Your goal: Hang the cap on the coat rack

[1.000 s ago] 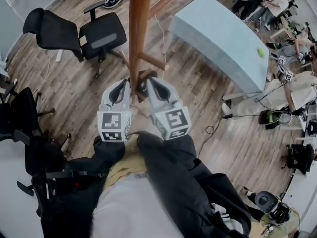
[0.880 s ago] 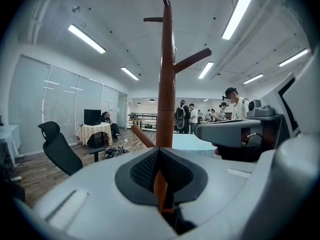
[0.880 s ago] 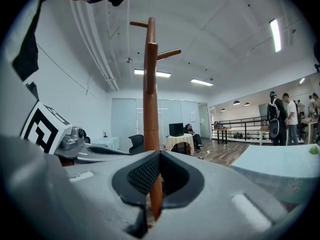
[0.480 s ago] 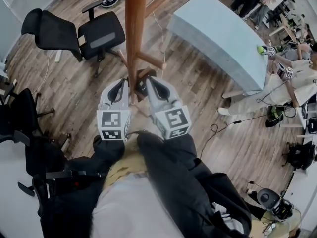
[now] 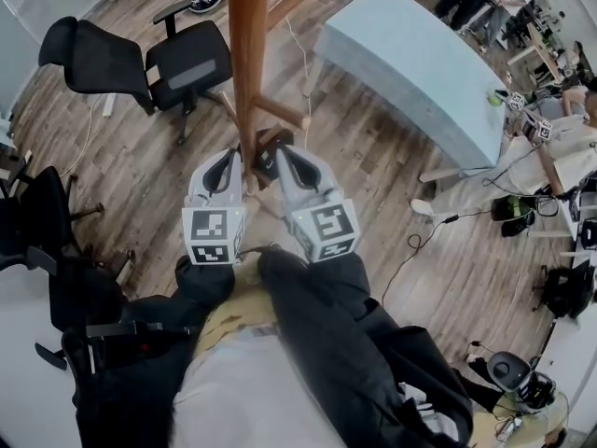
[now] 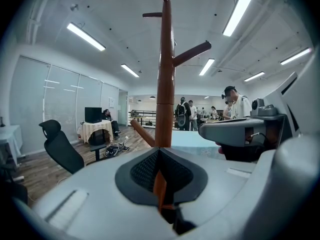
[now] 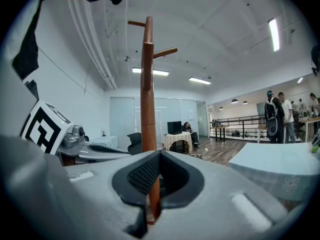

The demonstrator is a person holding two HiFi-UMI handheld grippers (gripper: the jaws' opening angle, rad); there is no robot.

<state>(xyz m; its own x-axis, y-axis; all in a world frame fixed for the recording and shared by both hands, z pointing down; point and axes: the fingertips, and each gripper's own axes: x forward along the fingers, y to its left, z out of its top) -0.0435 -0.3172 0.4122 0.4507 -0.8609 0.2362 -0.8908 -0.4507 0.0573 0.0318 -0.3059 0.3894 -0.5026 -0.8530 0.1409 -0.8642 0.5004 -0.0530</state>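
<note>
The wooden coat rack [image 5: 244, 63] stands right in front of me, its pole rising past short angled pegs [image 5: 280, 115]. I see no cap in any view. My left gripper [image 5: 233, 161] and right gripper [image 5: 270, 161] are held side by side, tips close to the pole's lower part. In the left gripper view the pole [image 6: 165, 84] shows straight ahead over the shut left gripper [image 6: 160, 156], with nothing between its pads. In the right gripper view the pole [image 7: 147, 94] stands just left of centre, and the right gripper [image 7: 159, 159] is shut and holds nothing.
A black office chair [image 5: 177, 63] stands left of the rack, with more chairs at the left edge [image 5: 28, 213]. A light blue table [image 5: 410, 63] lies to the right with a green ball [image 5: 492, 100] on it. Cables [image 5: 420, 241] run over the wooden floor. People [image 5: 504, 7] sit far right.
Both grippers have kept their place by the pole. The pole sits slightly further left in the head view, and the people at the far right have shifted.
</note>
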